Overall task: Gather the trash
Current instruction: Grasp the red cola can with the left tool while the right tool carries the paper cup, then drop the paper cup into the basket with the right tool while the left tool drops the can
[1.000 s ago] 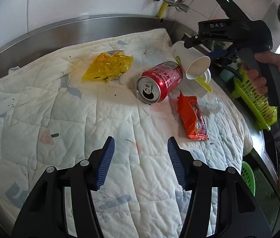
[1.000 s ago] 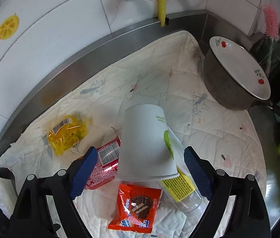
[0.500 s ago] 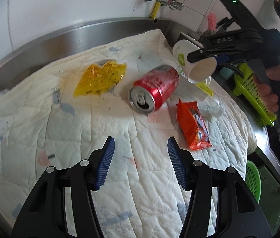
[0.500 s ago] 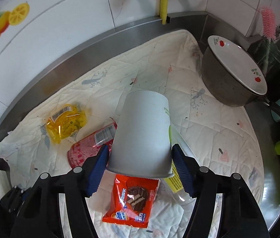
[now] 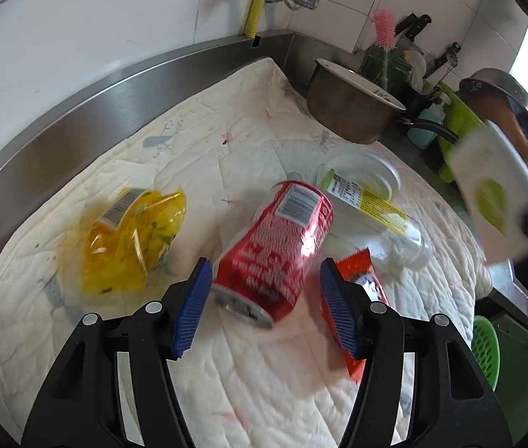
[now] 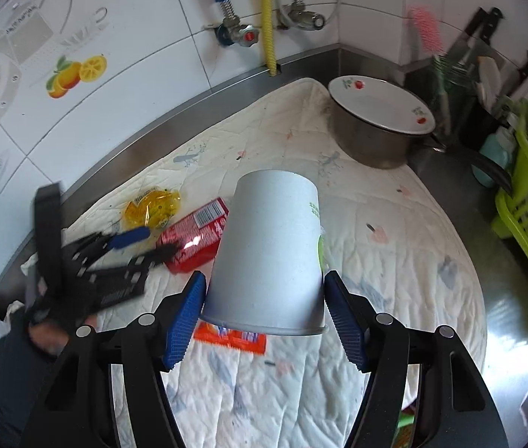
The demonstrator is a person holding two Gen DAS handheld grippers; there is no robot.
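Between the right gripper's [image 6: 264, 308] blue pads sits a white paper cup [image 6: 269, 257], mouth toward the camera and base pointing to 12 o'clock; the pads press its rim from both sides and it hangs clear of the quilt [image 6: 394, 268]. On that quilt, at 10 o'clock from the cup, lies a red can [image 5: 279, 248] on its side, and the left gripper [image 5: 264, 304] straddles its open end with jaws apart and opening; the left pad looks to be at the can's edge, the right pad stands off it, though blur makes contact hard to judge. At 9 o'clock from the can is a yellow wrapper [image 5: 133, 246]; at 4 o'clock an orange-red snack packet [image 5: 363, 280], partly behind the right finger; at 2 o'clock a clear bottle [image 5: 372, 205] with a yellow-green label, lying flat. Farther off at 1 o'clock a steel pot [image 6: 376, 130] stands just beside the quilt's corner, and a green basket [image 6: 525, 205] sits at 3 o'clock.
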